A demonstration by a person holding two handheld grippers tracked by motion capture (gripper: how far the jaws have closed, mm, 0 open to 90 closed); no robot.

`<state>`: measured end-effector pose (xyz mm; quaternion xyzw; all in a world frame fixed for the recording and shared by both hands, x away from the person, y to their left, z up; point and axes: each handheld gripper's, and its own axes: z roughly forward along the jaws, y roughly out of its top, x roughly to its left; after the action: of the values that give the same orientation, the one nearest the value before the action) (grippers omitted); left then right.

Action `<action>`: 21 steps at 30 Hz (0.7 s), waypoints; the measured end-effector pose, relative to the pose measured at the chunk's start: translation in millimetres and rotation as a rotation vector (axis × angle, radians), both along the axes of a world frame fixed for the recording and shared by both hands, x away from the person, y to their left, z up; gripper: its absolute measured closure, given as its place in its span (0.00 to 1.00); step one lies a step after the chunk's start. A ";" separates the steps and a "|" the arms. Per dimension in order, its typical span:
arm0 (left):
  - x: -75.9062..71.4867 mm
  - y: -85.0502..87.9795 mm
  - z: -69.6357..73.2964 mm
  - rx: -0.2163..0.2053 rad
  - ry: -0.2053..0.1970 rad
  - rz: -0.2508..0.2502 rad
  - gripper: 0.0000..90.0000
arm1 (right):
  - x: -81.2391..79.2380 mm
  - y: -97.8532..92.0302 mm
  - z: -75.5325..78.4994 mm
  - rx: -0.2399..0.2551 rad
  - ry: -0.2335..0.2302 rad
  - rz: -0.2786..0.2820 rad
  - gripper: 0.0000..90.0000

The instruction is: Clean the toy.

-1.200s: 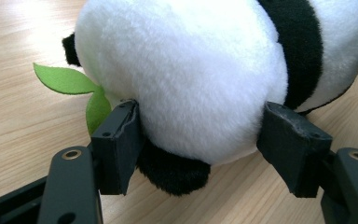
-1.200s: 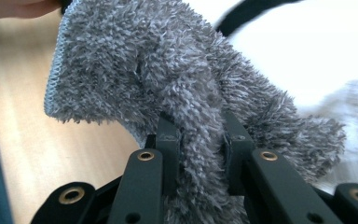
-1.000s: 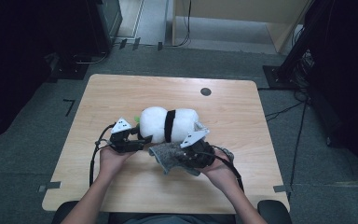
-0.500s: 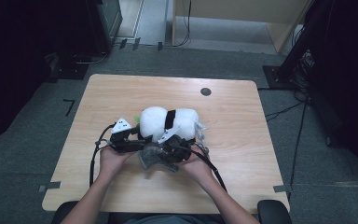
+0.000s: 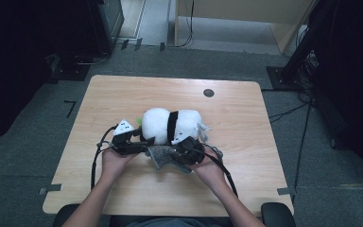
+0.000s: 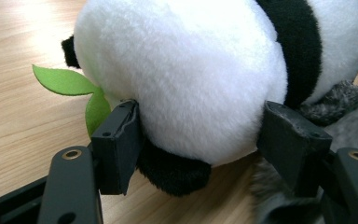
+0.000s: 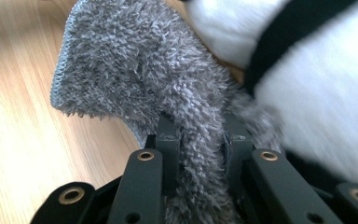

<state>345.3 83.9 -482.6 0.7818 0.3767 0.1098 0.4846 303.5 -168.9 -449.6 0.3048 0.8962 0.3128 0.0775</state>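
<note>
Right tool [image 5: 177, 153], clenched on the grey fuzzy cloth [image 7: 135, 70], has carried it leftward toward the left tool [image 5: 139, 145], which grasps the plush panda [image 6: 182, 74] on the bench [image 5: 246, 165]. The cloth now lies just before both tools, probably ready for wrapping.

Bright table, dark room, soft close-ups

From above, my table [image 5: 123, 94] is evenly lit while the floor [image 5: 42, 109] falls near black toward nine and three o'clock; the picture is a little soft and grainy. In my left gripper view, glare whitens the wood at eleven o'clock, the panda's [image 6: 186, 79] fur is crisp, and the near jaws blur slightly. In my right gripper view, the grey cloth [image 7: 135, 70] is sharp, but the white plush at two o'clock is smeared and washed out.
</note>
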 end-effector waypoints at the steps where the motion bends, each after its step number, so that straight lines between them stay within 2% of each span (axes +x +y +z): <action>1: 0.0 -0.1 0.0 0.000 0.000 0.000 0.35 | -1.5 -4.4 1.0 0.003 -0.003 -0.005 0.83; 6: 0.1 -0.2 -0.2 0.000 0.000 0.001 0.35 | -9.9 -28.0 5.3 0.011 -0.007 -0.048 0.83; 16: -0.1 -0.6 -0.3 0.003 -0.004 0.002 0.35 | -16.6 -72.9 3.0 0.004 0.002 -0.137 0.82; 21: -0.2 -0.8 -0.2 0.003 -0.003 0.004 0.35 | -18.9 -79.5 5.7 0.011 -0.012 -0.127 0.83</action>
<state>345.2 83.1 -482.8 0.7816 0.3771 0.1125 0.4839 284.6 -248.4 -443.9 0.3599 0.8727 0.3142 0.1009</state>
